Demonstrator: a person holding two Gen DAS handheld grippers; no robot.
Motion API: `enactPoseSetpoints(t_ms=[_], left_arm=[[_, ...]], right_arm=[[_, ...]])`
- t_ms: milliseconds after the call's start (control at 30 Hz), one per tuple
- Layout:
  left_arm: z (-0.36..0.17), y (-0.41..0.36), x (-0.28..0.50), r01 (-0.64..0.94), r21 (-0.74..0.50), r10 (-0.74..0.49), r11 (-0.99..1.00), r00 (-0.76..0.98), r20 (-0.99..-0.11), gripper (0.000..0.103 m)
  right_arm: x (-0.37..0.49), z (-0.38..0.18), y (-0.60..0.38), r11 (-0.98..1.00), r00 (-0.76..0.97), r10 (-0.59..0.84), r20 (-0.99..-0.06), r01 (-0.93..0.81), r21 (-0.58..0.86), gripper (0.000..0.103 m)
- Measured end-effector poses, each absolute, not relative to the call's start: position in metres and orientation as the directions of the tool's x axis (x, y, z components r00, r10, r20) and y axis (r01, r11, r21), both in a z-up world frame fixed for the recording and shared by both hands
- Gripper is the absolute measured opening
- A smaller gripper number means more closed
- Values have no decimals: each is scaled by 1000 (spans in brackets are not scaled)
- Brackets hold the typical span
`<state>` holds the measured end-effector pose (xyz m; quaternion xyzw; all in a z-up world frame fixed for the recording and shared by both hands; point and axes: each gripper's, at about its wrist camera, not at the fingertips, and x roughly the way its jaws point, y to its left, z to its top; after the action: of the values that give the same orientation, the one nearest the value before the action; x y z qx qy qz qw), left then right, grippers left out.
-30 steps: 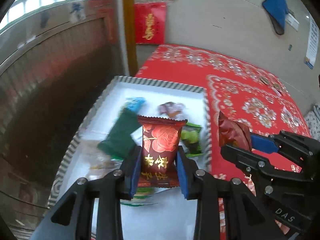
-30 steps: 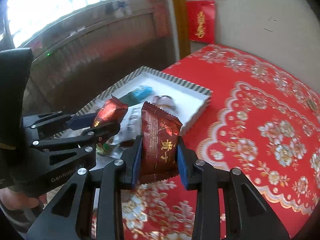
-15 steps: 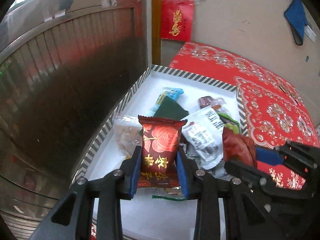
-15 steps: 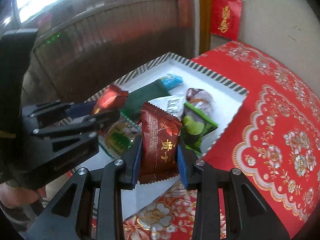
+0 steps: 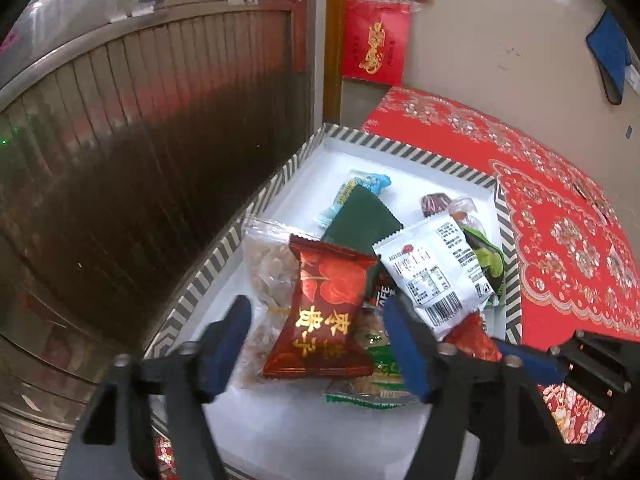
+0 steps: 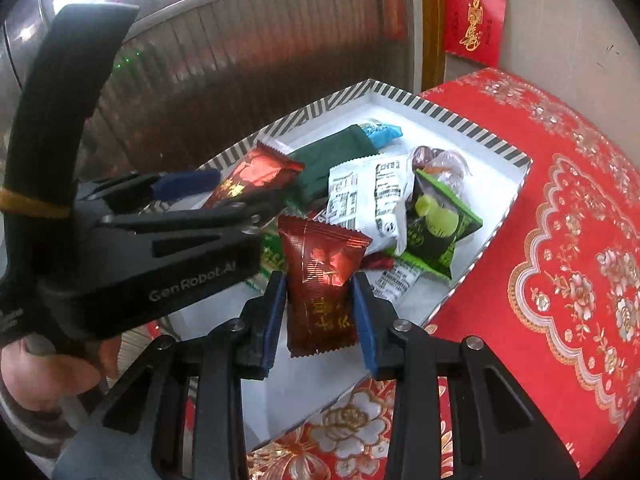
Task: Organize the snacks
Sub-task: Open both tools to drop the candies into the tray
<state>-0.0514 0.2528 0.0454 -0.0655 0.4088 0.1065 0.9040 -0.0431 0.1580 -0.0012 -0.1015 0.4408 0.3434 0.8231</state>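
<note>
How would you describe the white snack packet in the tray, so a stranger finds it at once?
Find the striped-rim tray on the red tablecloth. The white packet lies near the pile's middle, between a dark green wrapper and a green-fruit packet. It alone is white with black print and a barcode.

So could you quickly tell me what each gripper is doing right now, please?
Left gripper: open, its red snack packet loose over the striped tray.
Right gripper: shut on a dark red snack packet.
</note>
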Motion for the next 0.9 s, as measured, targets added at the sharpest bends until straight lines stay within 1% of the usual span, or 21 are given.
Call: enactPoseSetpoints(t_ms=[67,133,233,267,300,333,367,433,533,667,900], left_arm=[[48,253,-55,-256,-21,157,966,652,-742,82],[51,254,-59,-267,-26,163,963,663,-731,92],[58,255,-70,-288,-27,189,957,693,-696,99],[61,254,-74,-297,-21,203,955,701,-684,101],[63,254,-77,-304,-14,216,952,708,-673,103],[66,252,-82,-309,-13,225,951,720,-657,103],[69,251,-85,-308,-20,223,951,733,-643,103],[74,247,-91,-308,-30,223,951,750,-623,103],[76,238,-98,-324,-3,258,946,759,-598,103],[72,231,-100,-331,5,267,943,750,-605,103],[70,229,-111,-356,-10,285,934,765,-577,103]], right_arm=[[-46,1,155,743,377,486,-788,-654,145,33],[-49,6,150,748,393,490,-778,-648,144,33],[-58,19,141,767,448,487,-749,-629,123,34],[-60,23,139,777,467,482,-742,-620,114,42],[-62,27,135,790,489,473,-733,-604,106,47],[-63,31,131,806,513,462,-724,-583,101,57],[-65,34,126,822,538,450,-713,-561,96,60],[-67,39,120,855,599,417,-683,-514,71,61],[-62,41,116,903,668,331,-667,-429,19,61],[-65,39,109,925,720,305,-624,-380,13,61],[-71,28,101,930,728,304,-615,-367,26,61]])
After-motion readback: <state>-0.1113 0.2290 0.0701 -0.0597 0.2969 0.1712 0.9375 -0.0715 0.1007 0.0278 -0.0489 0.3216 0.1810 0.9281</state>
